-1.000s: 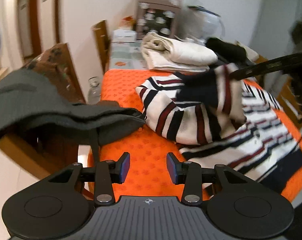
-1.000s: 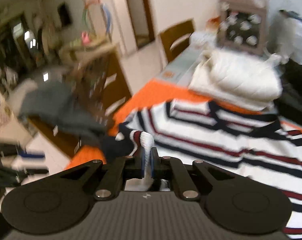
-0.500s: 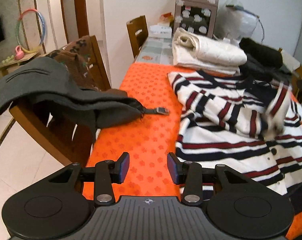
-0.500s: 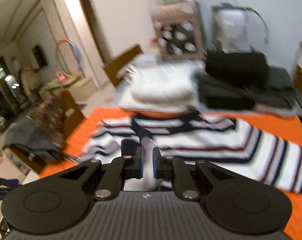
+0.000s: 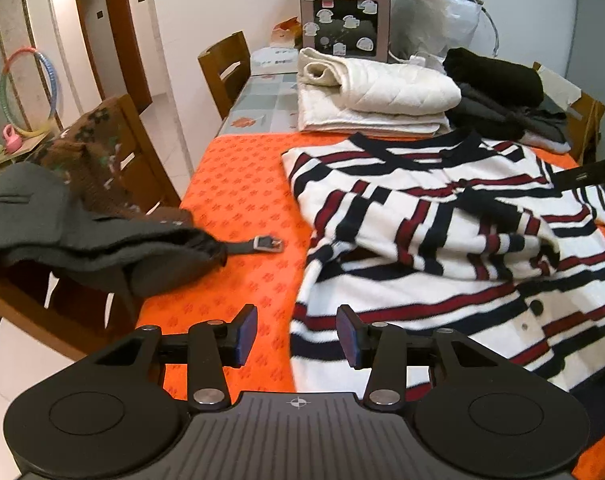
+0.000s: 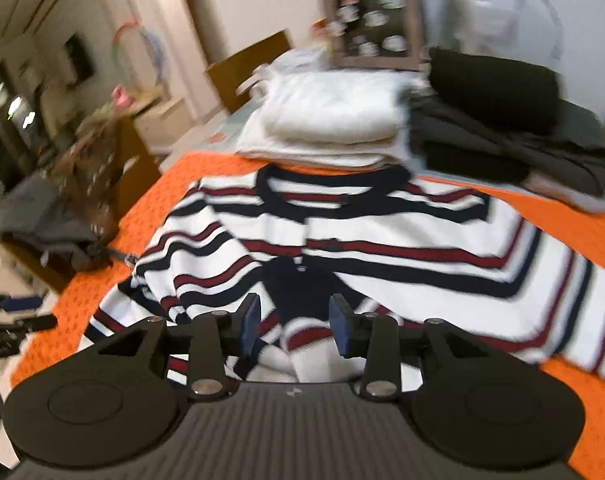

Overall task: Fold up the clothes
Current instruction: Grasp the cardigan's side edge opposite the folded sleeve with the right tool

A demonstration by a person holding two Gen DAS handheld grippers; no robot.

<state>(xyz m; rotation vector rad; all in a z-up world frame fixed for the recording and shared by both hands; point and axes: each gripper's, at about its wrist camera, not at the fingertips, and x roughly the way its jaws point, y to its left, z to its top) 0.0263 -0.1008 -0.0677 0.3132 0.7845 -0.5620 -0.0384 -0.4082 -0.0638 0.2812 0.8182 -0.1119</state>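
A white cardigan with navy and red stripes (image 5: 442, 240) lies spread on the orange tablecloth (image 5: 238, 192), one sleeve folded across its front. It also shows in the right wrist view (image 6: 362, 232). My left gripper (image 5: 296, 338) is open and empty, just above the cardigan's lower left hem. My right gripper (image 6: 294, 326) is open and empty, hovering over the folded sleeve's cuff (image 6: 302, 336). Part of the right gripper shows as a dark bar in the left wrist view (image 5: 590, 170).
A folded white quilt (image 5: 374, 92) and dark folded clothes (image 5: 498, 96) lie at the table's far end. A grey garment (image 5: 82, 232) with a buckled strap (image 5: 268, 244) hangs off a chair (image 5: 114, 160) at the left. A sticker-covered appliance (image 5: 344, 16) stands behind.
The right gripper carried the sleeve across the cardigan, then opened and let it go. The left gripper rose and pulled back, staying open.
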